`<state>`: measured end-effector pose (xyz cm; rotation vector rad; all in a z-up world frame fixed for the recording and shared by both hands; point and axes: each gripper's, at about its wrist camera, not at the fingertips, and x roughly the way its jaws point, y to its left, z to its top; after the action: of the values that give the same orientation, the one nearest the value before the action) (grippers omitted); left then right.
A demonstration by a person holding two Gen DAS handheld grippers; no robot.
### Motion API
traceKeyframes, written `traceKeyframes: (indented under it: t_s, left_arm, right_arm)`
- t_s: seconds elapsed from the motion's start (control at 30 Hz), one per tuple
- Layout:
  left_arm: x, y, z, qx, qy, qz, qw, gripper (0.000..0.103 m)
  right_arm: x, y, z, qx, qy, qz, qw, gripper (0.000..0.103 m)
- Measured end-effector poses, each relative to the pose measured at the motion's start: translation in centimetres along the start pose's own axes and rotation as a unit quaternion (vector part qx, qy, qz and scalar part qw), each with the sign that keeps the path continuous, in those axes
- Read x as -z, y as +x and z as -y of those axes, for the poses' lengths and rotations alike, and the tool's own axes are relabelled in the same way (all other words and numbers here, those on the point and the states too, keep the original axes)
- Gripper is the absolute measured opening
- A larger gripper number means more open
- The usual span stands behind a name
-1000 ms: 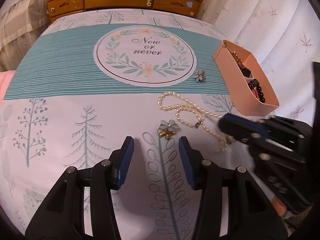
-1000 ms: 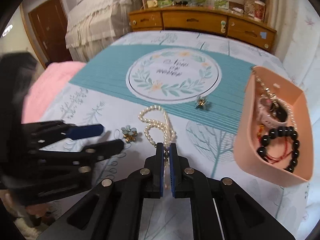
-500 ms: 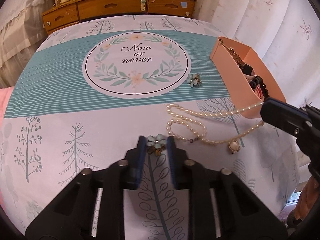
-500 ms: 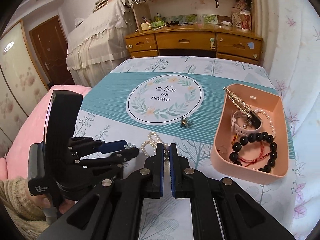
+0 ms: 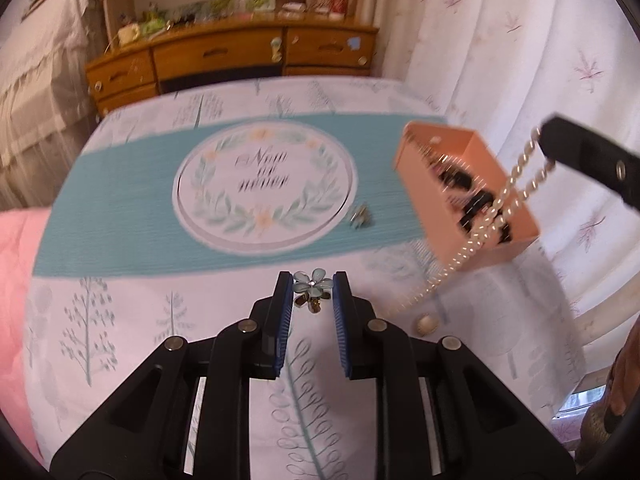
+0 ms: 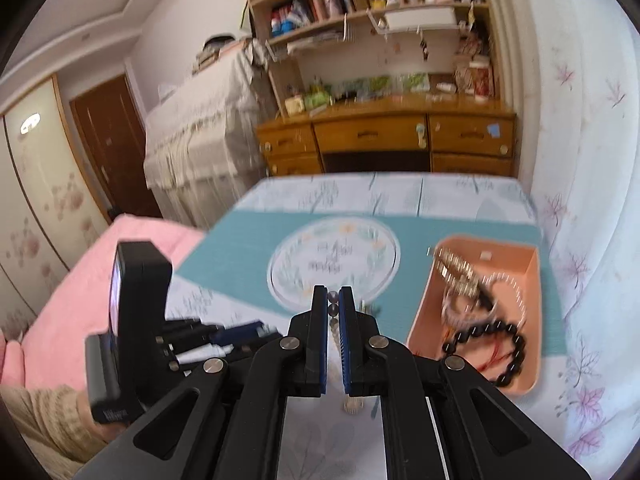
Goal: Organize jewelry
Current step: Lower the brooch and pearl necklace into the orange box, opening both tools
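My left gripper [image 5: 312,286] is shut on a pale blue flower brooch [image 5: 313,285], pinched at its fingertips just above the printed bedspread [image 5: 120,320]. My right gripper [image 6: 333,306] is shut on a pearl necklace [image 6: 333,309] and holds it raised. In the left wrist view the right gripper [image 5: 548,144] is at the upper right. The pearl necklace [image 5: 500,208] hangs from it in a double strand across the pink box [image 5: 420,200], and its round pendant [image 5: 426,324] dangles low. A second flower brooch [image 5: 360,216] lies on the teal band.
The pink box [image 6: 420,328] holds a black bead bracelet [image 6: 496,344], a gold chain and other pieces. A wooden dresser [image 6: 380,136] stands beyond the bed, a pink blanket [image 6: 80,300] lies on the left, and a white curtain [image 5: 540,60] hangs on the right. A sleeve [image 6: 44,420] shows at lower left.
My left gripper closed on the blue flower brooch and rose with it. My right gripper lifted the pearl necklace off the bedspread, so that it now hangs in the air.
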<state>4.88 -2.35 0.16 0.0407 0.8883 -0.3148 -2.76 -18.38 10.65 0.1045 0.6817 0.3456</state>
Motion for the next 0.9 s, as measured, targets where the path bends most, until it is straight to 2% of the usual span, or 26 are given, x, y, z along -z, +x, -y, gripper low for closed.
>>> traceKeyframes:
  t_s: [0.17,0.27,0.47,0.63,0.9]
  left_arm:
    - [-3.8,-2.9,1.9,0.008,0.023,0.047,0.9986,0.017]
    - [-6.1,-4.3,3.3,0.021,0.032,0.069,0.9969,0.017]
    - [-8.9,-4.3,6.4,0.04,0.052,0.085,0.9942,0.017]
    - [-9.5,-1.1,9.1,0.054,0.064,0.061,0.9946,0.017]
    - [-8.3,5.0,11.8,0.074,0.071,0.009,0.9947,0.017]
  right_arm:
    - [-4.4,-4.3,-0.1,-0.001,0.0,0.052,0.999,0.005]
    - [-6.8,-7.2,-0.1,0.017,-0.002,0.092,0.996,0.005]
    - [-10.0,-11.5,1.4,0.054,0.016,0.14,0.989,0.005]
    - [-10.7,-12.5,3.6,0.078,0.031,0.129,0.988,0.005]
    - [-8.3,-8.9,9.1,0.115,0.08,0.071,0.988,0.005]
